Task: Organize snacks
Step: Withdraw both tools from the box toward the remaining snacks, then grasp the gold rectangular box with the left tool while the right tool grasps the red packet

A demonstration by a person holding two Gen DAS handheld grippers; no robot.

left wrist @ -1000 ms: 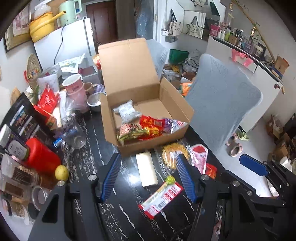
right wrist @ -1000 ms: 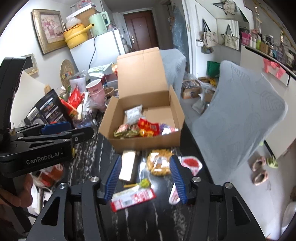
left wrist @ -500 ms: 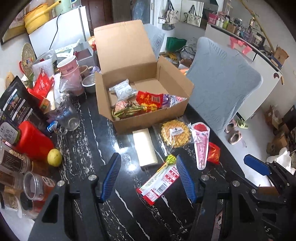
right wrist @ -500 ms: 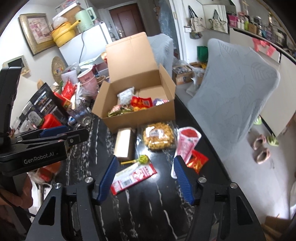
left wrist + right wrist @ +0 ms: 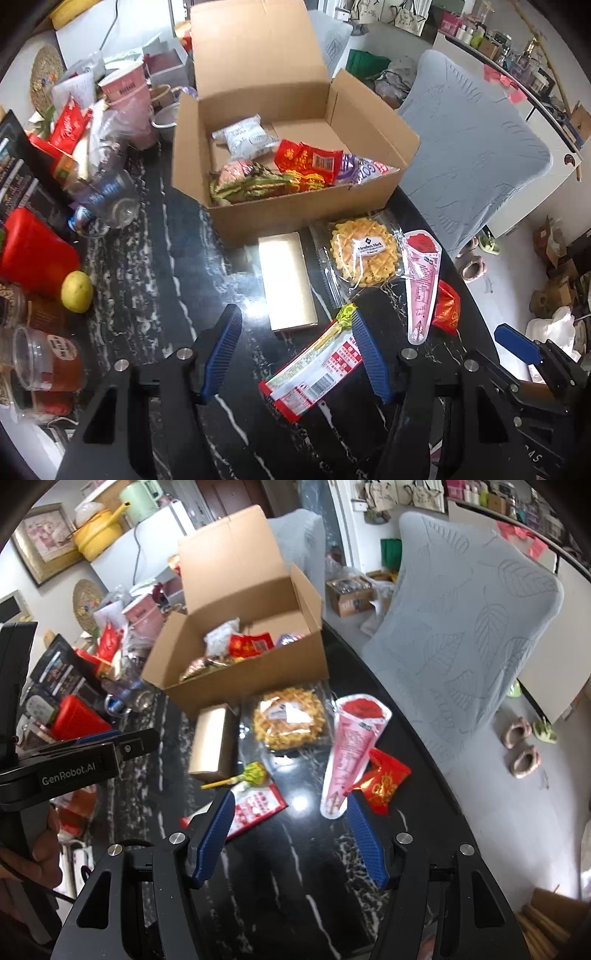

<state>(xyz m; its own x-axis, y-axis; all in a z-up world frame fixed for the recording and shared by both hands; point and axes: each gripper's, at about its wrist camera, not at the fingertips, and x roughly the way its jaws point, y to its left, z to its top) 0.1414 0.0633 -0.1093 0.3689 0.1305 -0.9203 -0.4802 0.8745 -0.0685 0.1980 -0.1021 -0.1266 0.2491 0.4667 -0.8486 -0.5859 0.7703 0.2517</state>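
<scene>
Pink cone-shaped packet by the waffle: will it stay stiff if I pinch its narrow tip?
Probably not: the pink cone packet looks like flat, thin film, so it may droop. Its glossy surface could slip. It seems light, lying loose on the table.

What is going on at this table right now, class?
A person holds a pair of tongs in each hand over a dark marble table, sorting snacks into an open cardboard box that already holds several packets. Both the left tongs and the right tongs are open and empty. Still lying outside the box are a waffle packet, a pink cone packet, a gold box and a red-and-white packet.
</scene>
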